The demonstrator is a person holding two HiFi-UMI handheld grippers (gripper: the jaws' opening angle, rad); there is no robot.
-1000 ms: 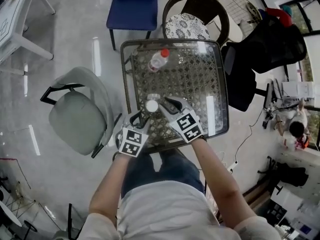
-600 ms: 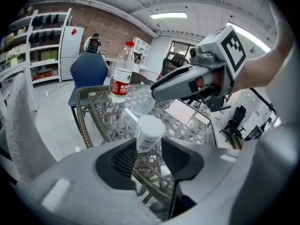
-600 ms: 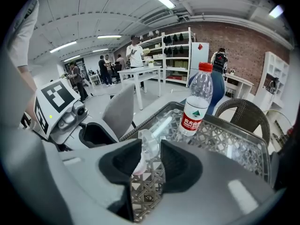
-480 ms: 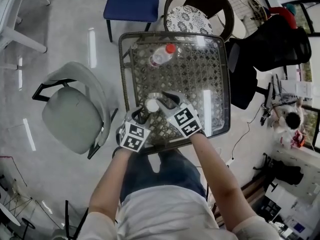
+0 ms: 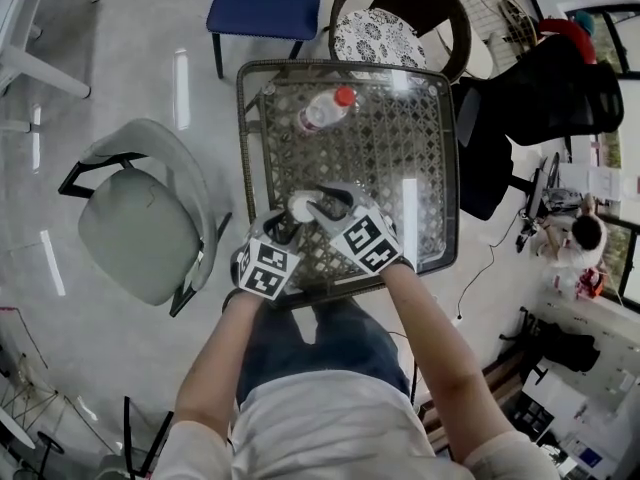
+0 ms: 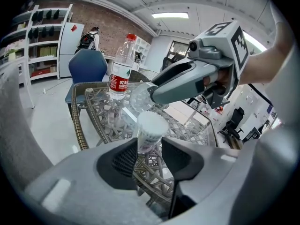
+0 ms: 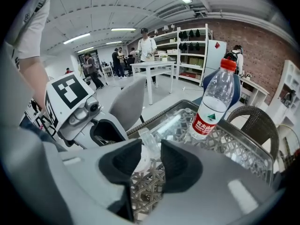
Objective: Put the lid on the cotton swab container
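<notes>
The cotton swab container [image 5: 298, 206] is a small tube with a white top, held just above the glass table [image 5: 448, 168] near its front edge. My left gripper [image 5: 284, 230] is shut on its side; in the left gripper view the container [image 6: 150, 134] stands upright between the pads. My right gripper [image 5: 318, 208] is shut on the clear lid [image 6: 139, 97], which hangs tilted just above and beyond the container's top. In the right gripper view the lid [image 7: 146, 142] sits between the pads, with the white container [image 7: 143, 160] right under it.
A water bottle [image 5: 322, 111] with a red cap stands at the far side of the table. A grey chair [image 5: 140, 228] is to the left. A blue chair [image 5: 265, 3] and a wicker chair [image 5: 395, 18] stand behind the table, and a black chair [image 5: 540, 98] to the right.
Both grippers have sunk a little toward the table. The right gripper has brought the lid closer over the container's top, which it now partly hides in the head view.
</notes>
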